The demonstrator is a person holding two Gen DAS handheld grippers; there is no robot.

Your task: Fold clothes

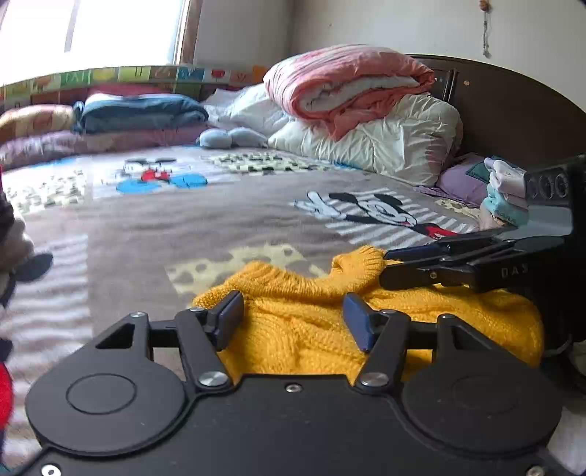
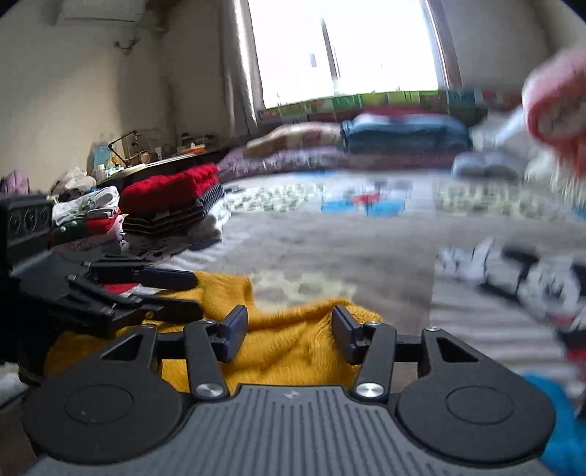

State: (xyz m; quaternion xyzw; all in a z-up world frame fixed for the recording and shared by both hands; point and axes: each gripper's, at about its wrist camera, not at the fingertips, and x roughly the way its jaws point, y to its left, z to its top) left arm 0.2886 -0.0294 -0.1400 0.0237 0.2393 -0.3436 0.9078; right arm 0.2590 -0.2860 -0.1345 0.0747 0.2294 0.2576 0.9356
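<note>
Between left gripper (image 1: 293, 320) fingers, yellow sweater (image 1: 311, 329)

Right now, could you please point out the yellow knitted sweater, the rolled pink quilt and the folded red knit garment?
yellow knitted sweater (image 1: 300, 326), left wrist view, cable-knit middle.
rolled pink quilt (image 1: 344, 77), left wrist view, upper surface.
folded red knit garment (image 2: 172, 186), right wrist view, top of the fold.

Bedroom with pale walls (image 1: 403, 25) and a bright window (image 2: 348, 47) flanked by a curtain (image 2: 238, 73). A dark headboard (image 1: 512, 106) backs the bed, covered by a cartoon-print blanket (image 1: 219, 219); a cluttered side table (image 2: 154, 161) stands beside it.
</note>
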